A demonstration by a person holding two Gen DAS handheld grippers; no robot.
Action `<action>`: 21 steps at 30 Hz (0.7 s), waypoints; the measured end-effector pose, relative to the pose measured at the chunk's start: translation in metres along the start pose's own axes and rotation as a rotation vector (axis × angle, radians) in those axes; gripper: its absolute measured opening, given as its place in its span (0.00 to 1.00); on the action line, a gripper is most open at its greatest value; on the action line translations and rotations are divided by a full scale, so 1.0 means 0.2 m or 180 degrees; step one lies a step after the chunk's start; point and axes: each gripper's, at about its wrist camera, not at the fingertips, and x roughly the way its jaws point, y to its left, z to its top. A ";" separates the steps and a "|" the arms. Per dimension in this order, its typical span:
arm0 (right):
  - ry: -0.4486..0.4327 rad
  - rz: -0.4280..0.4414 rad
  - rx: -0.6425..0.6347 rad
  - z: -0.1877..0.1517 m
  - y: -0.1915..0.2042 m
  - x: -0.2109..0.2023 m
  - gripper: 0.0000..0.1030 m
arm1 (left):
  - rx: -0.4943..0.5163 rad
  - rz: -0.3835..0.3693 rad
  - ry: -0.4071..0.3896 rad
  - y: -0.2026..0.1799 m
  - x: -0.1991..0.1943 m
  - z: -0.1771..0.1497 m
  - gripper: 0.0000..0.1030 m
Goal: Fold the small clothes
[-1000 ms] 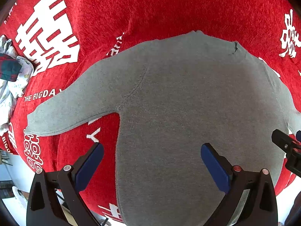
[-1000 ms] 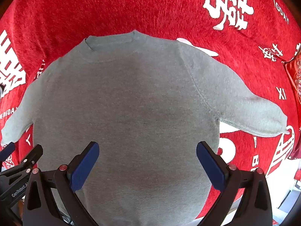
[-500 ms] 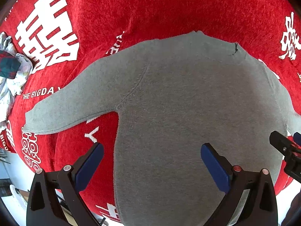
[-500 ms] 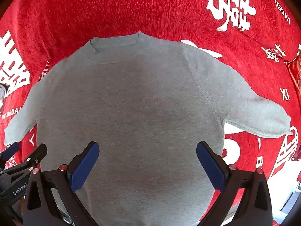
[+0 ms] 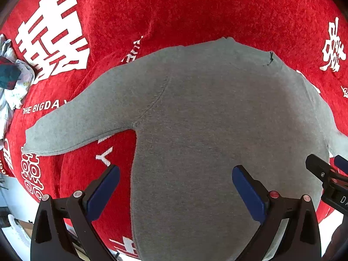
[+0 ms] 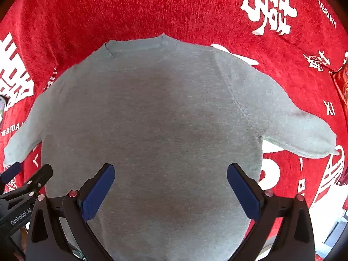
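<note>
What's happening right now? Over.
Left gripper open, right gripper open, both empty. Grey sweater flat on red blanket, sleeves spread, unfolded. Nothing blocking.

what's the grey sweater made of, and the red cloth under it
Sweater: looks like soft matte jersey or fleece knit, going by its fine heathered grain and stitched seams. Red cloth: seems a fuzzy chenille-like weave, with visible nap and white woven or printed characters.
</note>
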 end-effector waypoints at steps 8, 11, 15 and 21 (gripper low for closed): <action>-0.0034 -0.0046 -0.0138 0.01 0.08 -0.03 1.00 | -0.0238 -0.0253 -0.0049 0.13 0.00 0.00 1.00; -0.0043 -0.0011 -0.0228 0.02 0.15 -0.05 1.00 | -0.0480 -0.0488 -0.0112 0.29 0.02 -0.02 1.00; -0.0038 0.0017 -0.0396 0.02 0.26 -0.05 1.00 | -0.0862 -0.0557 -0.0193 0.61 0.07 -0.07 1.00; 0.0067 0.0081 -0.0632 0.00 0.45 0.01 1.00 | -0.1507 -0.0350 -0.0181 1.18 0.28 -0.18 1.00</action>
